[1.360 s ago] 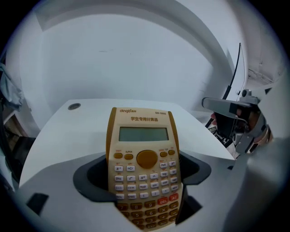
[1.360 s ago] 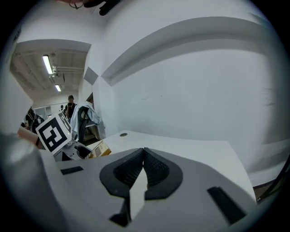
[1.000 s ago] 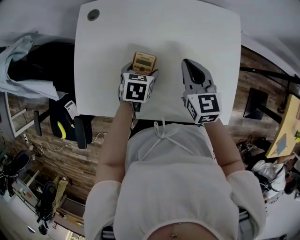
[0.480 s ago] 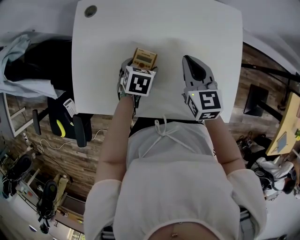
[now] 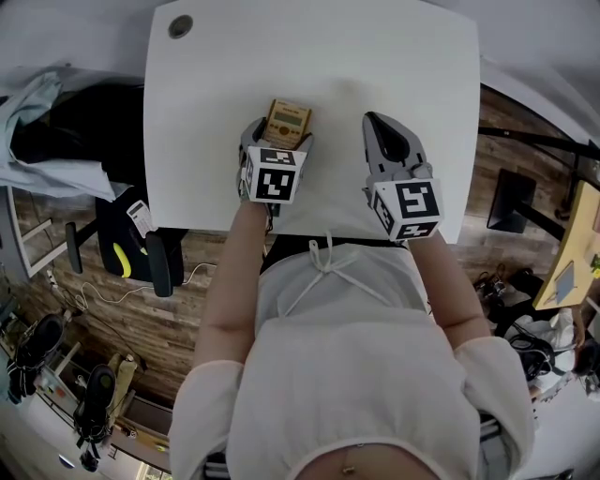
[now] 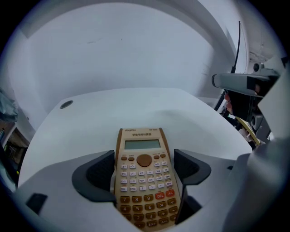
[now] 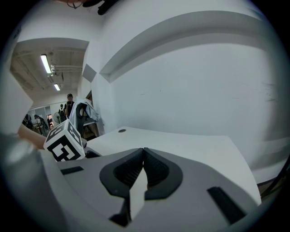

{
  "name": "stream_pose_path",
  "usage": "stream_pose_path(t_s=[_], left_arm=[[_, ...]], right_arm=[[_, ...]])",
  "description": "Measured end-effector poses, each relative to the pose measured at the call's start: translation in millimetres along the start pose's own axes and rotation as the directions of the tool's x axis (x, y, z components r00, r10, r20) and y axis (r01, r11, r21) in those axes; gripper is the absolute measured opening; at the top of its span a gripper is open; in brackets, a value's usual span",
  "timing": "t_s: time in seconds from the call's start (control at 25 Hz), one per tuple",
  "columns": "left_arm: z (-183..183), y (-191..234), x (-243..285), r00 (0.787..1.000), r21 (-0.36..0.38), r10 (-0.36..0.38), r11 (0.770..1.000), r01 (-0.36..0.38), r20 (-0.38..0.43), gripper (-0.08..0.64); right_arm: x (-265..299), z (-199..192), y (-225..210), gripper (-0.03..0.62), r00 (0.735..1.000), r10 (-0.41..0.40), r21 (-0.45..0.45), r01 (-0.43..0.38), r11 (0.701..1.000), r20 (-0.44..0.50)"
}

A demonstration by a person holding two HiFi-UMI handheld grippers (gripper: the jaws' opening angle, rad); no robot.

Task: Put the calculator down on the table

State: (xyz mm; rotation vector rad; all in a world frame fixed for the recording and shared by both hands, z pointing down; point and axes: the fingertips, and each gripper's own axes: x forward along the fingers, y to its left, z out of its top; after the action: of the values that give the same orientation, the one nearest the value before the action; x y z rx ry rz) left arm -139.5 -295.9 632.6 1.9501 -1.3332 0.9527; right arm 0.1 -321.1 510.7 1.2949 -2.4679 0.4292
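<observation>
Head view looks steeply down on a white rectangular table (image 5: 403,66) with rounded corners. The person stands at its near edge in a white top (image 5: 356,356), a gripper in each hand.

The left gripper (image 5: 279,139) is closed on a tan scientific calculator (image 5: 288,120) with a grey display, pale upper keys and brown lower keys. The left gripper view shows the two dark ribbed jaws set narrowly apart, one against each long side of the calculator's keypad half. The display end sticks out past the jaw tips and points away from the person. The calculator sits over the near middle of the table, left of centre. I cannot tell whether its underside touches the tabletop.

The right gripper (image 5: 375,127) hovers over the table just beside the left one, to its right and apart from it. The right gripper view shows its jaws pressed together at the tips with nothing between them.

A round grey grommet (image 5: 179,26) sits in the table's far left corner. Beyond the table's left edge, a pale cloth (image 5: 42,141) is draped over a black chair (image 5: 84,117) on a wooden plank floor (image 5: 112,309).
</observation>
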Motion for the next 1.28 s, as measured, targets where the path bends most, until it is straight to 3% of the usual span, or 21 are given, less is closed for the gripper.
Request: stream_pose_path(t_s=[0.44,0.6,0.72,0.88,0.92,1.0,1.12,1.28], left_arm=[[5.4,-5.7,-11.5,0.998,-0.020,-0.032,0.999,0.033,0.051,0.410],[21.9,-0.8,-35.8,0.995,0.068,0.009,0.998,-0.016,0.101,0.410],[33.1,-10.7,-60.8,0.992,0.130,-0.029,0.991,0.013,0.124,0.408],[43.1,-17.4,-93.7,0.984,0.142,-0.073,0.989,0.050,0.163,0.401],[47.1,-14.2,-103.1,0.979,0.131,-0.058,0.991,0.032,0.194,0.362],[57.8,-3.3,-124.2,0.961,0.098,-0.004,0.995,-0.024,0.278,0.084],[71.0,3.4,-152.1,0.935,0.090,0.001,0.995,-0.035,0.354,0.028],[85.9,-0.1,-182.4,0.916,0.112,-0.064,0.994,0.022,0.395,0.018]], right_arm=[[-18.7,6.6,0.5,0.005,1.000,-0.013,-0.020,0.013,1.000,0.021],[-28.7,16.2,-0.2,0.005,0.999,-0.028,-0.029,0.029,0.999,0.039],[-34.9,22.2,3.7,0.005,0.998,-0.036,-0.035,0.038,0.999,0.050],[-42.0,33.2,13.4,0.005,0.997,-0.042,-0.042,0.044,0.998,0.065],[-43.8,35.9,15.5,0.005,0.997,-0.045,-0.044,0.048,0.998,0.069],[-46.7,41.4,19.2,0.005,0.996,-0.053,-0.046,0.056,0.997,0.075],[-51.7,52.5,22.7,0.005,0.994,-0.068,-0.050,0.073,0.996,0.090],[-63.0,72.2,25.0,0.005,0.987,-0.099,-0.034,0.104,0.994,0.124]])
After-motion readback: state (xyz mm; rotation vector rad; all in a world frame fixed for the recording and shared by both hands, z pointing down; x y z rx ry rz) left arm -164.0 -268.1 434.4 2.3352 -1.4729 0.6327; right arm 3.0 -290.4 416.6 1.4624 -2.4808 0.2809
